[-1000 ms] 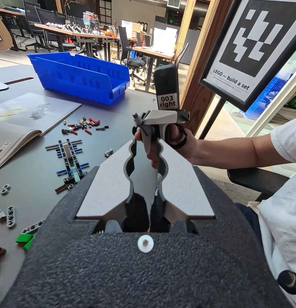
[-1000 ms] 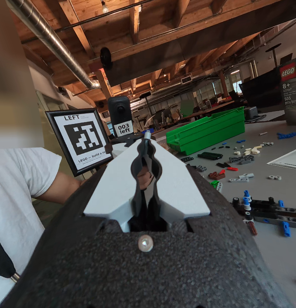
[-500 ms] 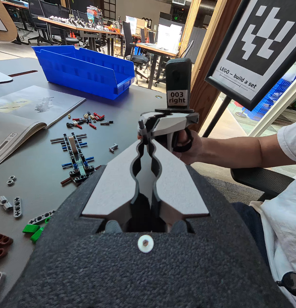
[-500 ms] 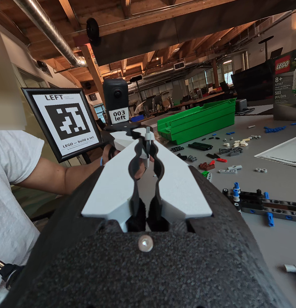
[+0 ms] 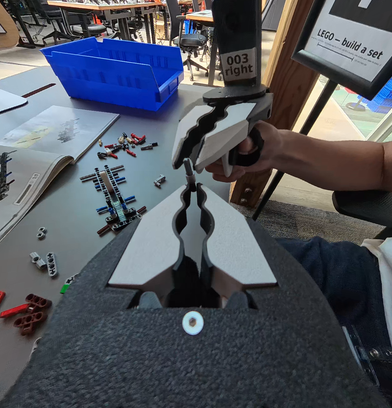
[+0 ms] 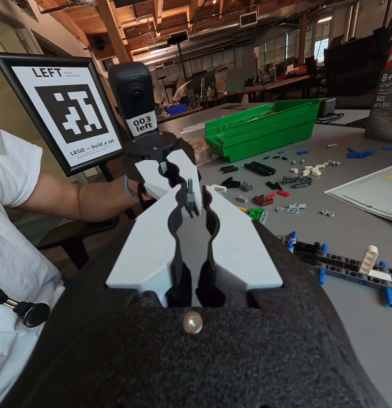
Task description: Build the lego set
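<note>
While the left gripper (image 5: 192, 188) pinches the lower end of a small grey axle piece (image 5: 189, 172) between its tips, the right gripper (image 5: 186, 164) sits just above, fingers slightly parted around the piece's top without clamping it. Both are held in the air near the bench (image 5: 64, 220) edge. On the bench, left of the grippers, lies the partly built lego frame (image 5: 114, 196) with blue pins, beside an open instruction booklet (image 5: 36, 145). Loose pieces (image 5: 124, 145) lie scattered beyond it, before a blue bin (image 5: 115, 72). From the right wrist view, a green bin (image 6: 261, 130) stands farther back.
</note>
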`<state>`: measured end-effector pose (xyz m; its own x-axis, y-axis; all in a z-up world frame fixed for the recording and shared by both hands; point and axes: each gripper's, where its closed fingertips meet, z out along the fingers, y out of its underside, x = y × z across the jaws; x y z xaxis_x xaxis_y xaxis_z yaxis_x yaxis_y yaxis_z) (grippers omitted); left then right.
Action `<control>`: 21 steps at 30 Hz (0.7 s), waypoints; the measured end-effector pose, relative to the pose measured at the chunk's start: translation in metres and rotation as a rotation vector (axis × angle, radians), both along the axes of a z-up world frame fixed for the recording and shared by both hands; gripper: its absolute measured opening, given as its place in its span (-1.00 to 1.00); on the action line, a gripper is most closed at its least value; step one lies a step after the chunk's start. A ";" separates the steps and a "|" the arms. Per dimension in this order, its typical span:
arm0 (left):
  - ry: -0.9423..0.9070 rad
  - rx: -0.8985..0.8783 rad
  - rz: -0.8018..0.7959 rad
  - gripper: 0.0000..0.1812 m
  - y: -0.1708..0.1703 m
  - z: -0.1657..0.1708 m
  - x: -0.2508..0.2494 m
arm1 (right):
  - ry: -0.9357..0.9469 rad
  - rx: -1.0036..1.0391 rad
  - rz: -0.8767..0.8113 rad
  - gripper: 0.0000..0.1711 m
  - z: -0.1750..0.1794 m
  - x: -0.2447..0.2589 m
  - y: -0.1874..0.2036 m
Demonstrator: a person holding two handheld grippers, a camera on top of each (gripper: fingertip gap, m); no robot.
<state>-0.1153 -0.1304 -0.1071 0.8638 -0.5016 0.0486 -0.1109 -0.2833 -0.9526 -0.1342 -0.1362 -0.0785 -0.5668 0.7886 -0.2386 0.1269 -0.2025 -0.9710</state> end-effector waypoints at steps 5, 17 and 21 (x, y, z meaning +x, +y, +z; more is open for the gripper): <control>0.044 -0.014 0.010 -0.96 0.002 -0.009 0.000 | -0.033 0.039 0.007 -0.96 -0.012 0.000 -0.004; 0.094 -0.041 0.024 -0.96 0.006 -0.023 -0.004 | -0.092 0.065 -0.019 -0.88 -0.027 0.005 0.010; 0.069 -0.030 0.025 -0.96 0.006 -0.019 -0.005 | -0.084 0.057 -0.016 -0.90 -0.027 0.006 0.010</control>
<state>-0.1203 -0.1247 -0.1257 0.8780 -0.4787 0.0031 -0.1683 -0.3147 -0.9341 -0.1282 -0.1266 -0.1051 -0.5337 0.8112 -0.2389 0.2054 -0.1497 -0.9672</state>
